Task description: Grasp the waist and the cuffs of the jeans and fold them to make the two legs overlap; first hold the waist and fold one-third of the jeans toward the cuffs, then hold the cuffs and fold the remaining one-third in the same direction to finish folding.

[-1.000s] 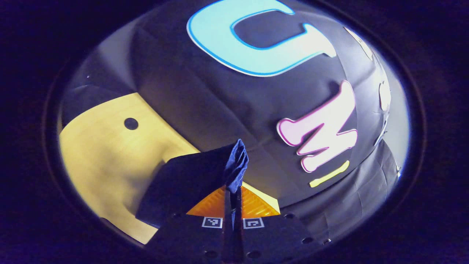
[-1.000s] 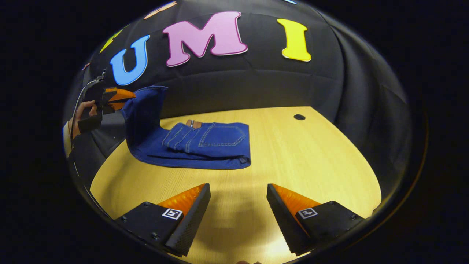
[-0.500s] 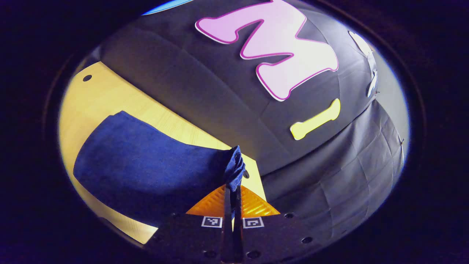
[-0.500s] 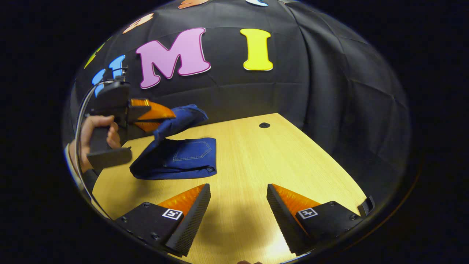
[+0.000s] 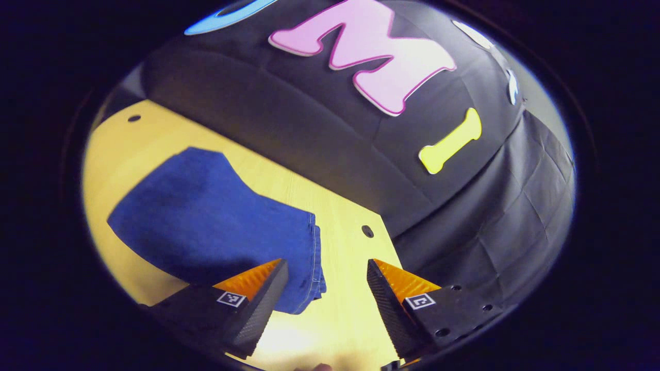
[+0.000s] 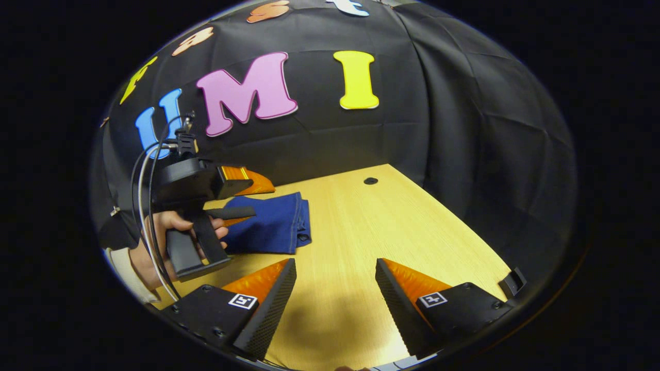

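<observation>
The blue jeans (image 5: 206, 221) lie folded in a flat stack on the wooden table (image 5: 340, 319), with the stitched cuff edge at the near right side of the stack. My left gripper (image 5: 324, 281) is open just above that edge; its left finger overlaps the denim and nothing is between the fingers. In the right gripper view the folded jeans (image 6: 273, 224) lie left of centre. The left gripper (image 6: 263, 200), held by a hand (image 6: 170, 226), hovers over their left part. My right gripper (image 6: 335, 270) stands open over bare table, apart from the jeans.
The tabletop has a small round hole (image 6: 370, 181) near its far edge and two such holes (image 5: 367, 231) in the left gripper view. A small black fitting (image 6: 513, 281) sits at the table's right edge. Black cloth wall stands close behind.
My left gripper carried the cuff end over the stack, laid it down and opened, letting the denim go. The jeans went from partly lifted to flat. The right gripper stayed open.
</observation>
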Motion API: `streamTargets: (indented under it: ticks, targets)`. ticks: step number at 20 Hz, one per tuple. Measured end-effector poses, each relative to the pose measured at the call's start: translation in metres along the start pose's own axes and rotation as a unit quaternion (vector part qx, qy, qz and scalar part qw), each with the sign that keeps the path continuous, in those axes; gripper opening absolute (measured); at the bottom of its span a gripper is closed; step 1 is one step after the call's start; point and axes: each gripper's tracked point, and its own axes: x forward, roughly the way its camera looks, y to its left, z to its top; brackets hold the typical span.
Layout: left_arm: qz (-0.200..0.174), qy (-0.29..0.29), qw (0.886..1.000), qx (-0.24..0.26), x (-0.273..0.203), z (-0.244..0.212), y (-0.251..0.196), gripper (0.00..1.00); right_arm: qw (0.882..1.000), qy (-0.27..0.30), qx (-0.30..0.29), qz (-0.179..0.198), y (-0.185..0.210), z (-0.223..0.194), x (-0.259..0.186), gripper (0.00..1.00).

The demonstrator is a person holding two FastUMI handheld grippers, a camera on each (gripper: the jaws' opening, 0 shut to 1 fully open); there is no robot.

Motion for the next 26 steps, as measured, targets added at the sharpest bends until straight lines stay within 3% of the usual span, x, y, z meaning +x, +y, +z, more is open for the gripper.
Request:
streamTargets:
  ticks: [2, 4, 9, 14, 17, 20, 24, 26]
  targets:
    - [0.034, -0.066, 0.994, 0.078, -0.061, 0.044, 0.006, 0.96, 1.0, -0.014, -0.011, 0.022, 0.018, 0.016, -0.018, 0.97]
    - [0.064, -0.132, 0.981, 0.128, -0.128, 0.085, 0.006, 0.96, 0.998, -0.039, -0.029, 0.04, 0.037, 0.041, -0.04, 0.97]
    - [0.098, -0.223, 0.956, 0.164, -0.272, 0.127, 0.003, 0.96, 0.988, -0.131, -0.049, 0.071, 0.081, 0.118, -0.104, 0.96]
    - [0.133, -0.263, 0.934, 0.203, -0.378, 0.123, 0.01, 0.96, 0.975, -0.198, -0.063, 0.085, 0.109, 0.154, -0.171, 0.96]
    - [0.132, -0.268, 0.935, 0.188, -0.408, 0.104, 0.008, 0.92, 0.973, -0.202, -0.076, 0.08, 0.112, 0.147, -0.193, 0.96]
    - [0.149, -0.262, 0.936, 0.185, -0.431, 0.094, 0.023, 0.96, 0.972, -0.206, -0.071, 0.09, 0.122, 0.146, -0.205, 0.96]
    - [0.178, -0.259, 0.931, 0.184, -0.45, 0.089, 0.032, 0.96, 0.967, -0.221, -0.068, 0.106, 0.125, 0.158, -0.209, 0.96]
    - [0.214, -0.254, 0.926, 0.179, -0.458, 0.09, 0.037, 0.96, 0.968, -0.209, -0.069, 0.116, 0.127, 0.16, -0.204, 0.96]
